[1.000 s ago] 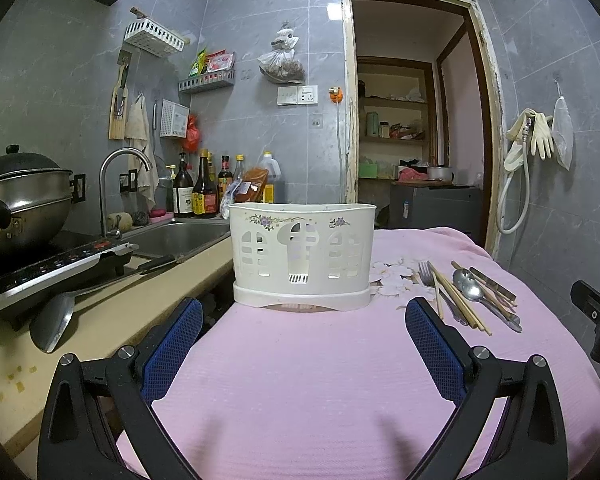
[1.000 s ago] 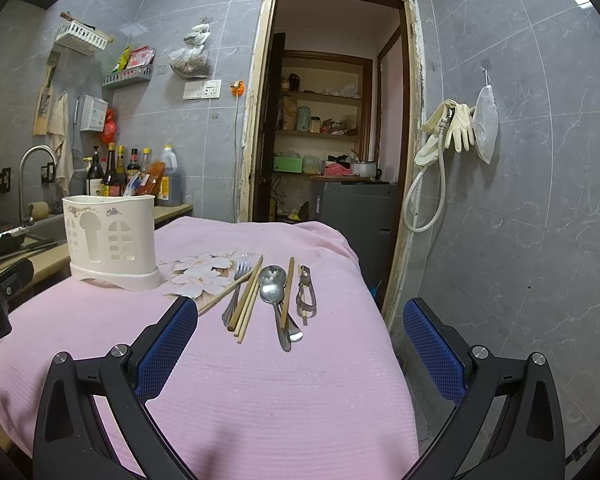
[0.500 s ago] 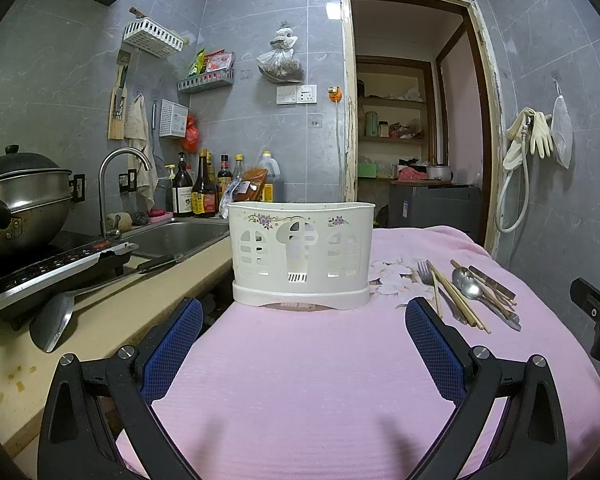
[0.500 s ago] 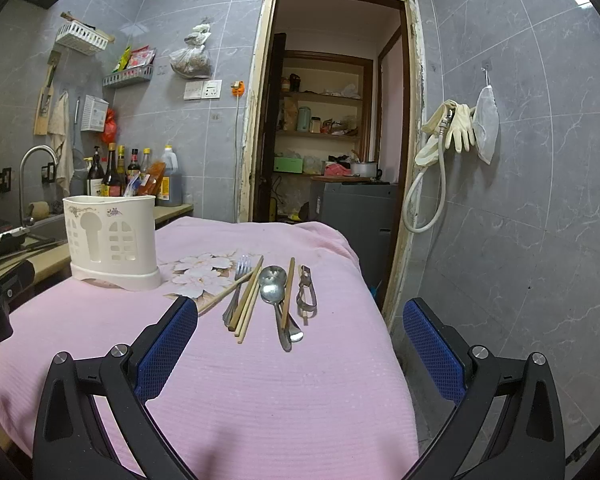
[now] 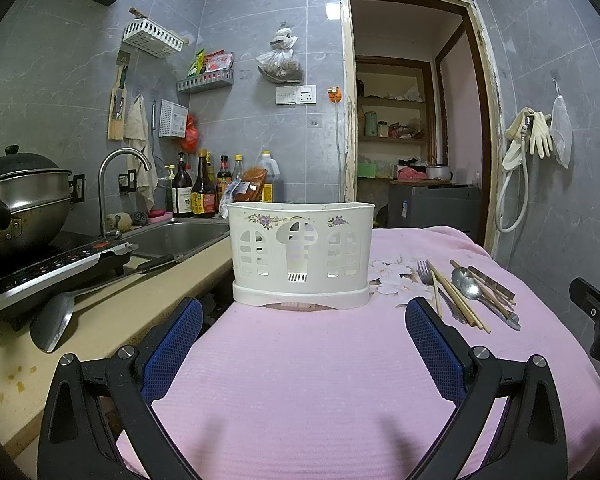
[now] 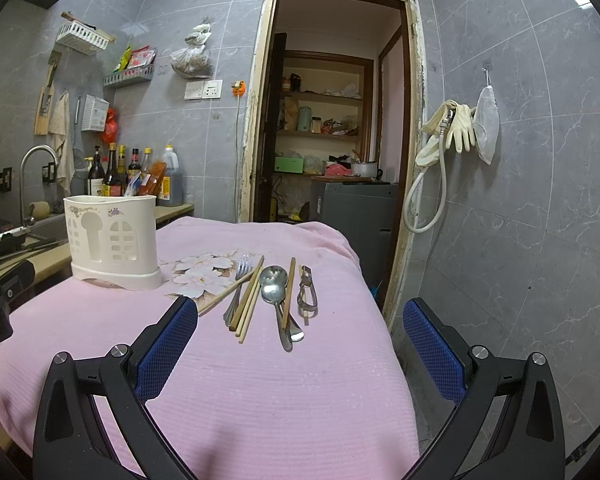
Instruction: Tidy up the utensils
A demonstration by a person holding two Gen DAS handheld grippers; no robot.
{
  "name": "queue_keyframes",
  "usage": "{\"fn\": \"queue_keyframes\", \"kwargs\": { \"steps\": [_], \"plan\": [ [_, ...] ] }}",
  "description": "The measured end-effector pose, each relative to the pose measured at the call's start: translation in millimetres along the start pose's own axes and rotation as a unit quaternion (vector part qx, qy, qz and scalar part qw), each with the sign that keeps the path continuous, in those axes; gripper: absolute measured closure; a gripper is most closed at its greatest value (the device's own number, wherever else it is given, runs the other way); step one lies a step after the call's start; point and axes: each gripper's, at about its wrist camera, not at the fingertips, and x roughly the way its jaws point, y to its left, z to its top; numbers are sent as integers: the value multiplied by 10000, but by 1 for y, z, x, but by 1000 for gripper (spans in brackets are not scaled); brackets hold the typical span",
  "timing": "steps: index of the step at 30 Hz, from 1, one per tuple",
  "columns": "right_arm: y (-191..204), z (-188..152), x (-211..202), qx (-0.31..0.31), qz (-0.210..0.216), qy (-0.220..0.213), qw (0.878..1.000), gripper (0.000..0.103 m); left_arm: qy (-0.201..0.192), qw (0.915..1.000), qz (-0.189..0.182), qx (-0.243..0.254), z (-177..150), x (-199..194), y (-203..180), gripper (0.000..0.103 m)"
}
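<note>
A white plastic utensil holder [image 5: 300, 254] [image 6: 112, 242] stands upright on the pink cloth, its inside hidden from both cameras. Right of it lies a loose row of utensils: a fork [image 6: 238, 280], wooden chopsticks [image 6: 250, 302] [image 5: 456, 300], two metal spoons [image 6: 274, 286] [image 5: 466, 284] and a peeler [image 6: 306, 290]. My left gripper [image 5: 302, 350] is open, low over the cloth, facing the holder from a short way off. My right gripper [image 6: 300, 344] is open too, with the utensil row just beyond its fingertips. Neither holds anything.
The pink cloth [image 6: 260, 392] covers a table that ends near a doorway at the right. A counter on the left carries a spatula [image 5: 60, 316], an induction cooker [image 5: 52, 264] with a pot [image 5: 20, 204], a sink [image 5: 176, 236] and bottles [image 5: 204, 192].
Both views have barely shifted; the left gripper has drifted slightly, so the holder sits a touch more to the left. Nothing was picked up or moved.
</note>
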Motion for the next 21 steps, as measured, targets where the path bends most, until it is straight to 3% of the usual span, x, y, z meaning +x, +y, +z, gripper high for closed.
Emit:
{"fn": "queue_keyframes", "kwargs": {
  "steps": [21],
  "plan": [
    [7, -1, -1, -19, 15, 14, 10000, 0, 13, 10000, -16, -7, 0, -1, -1, 3]
  ]
}}
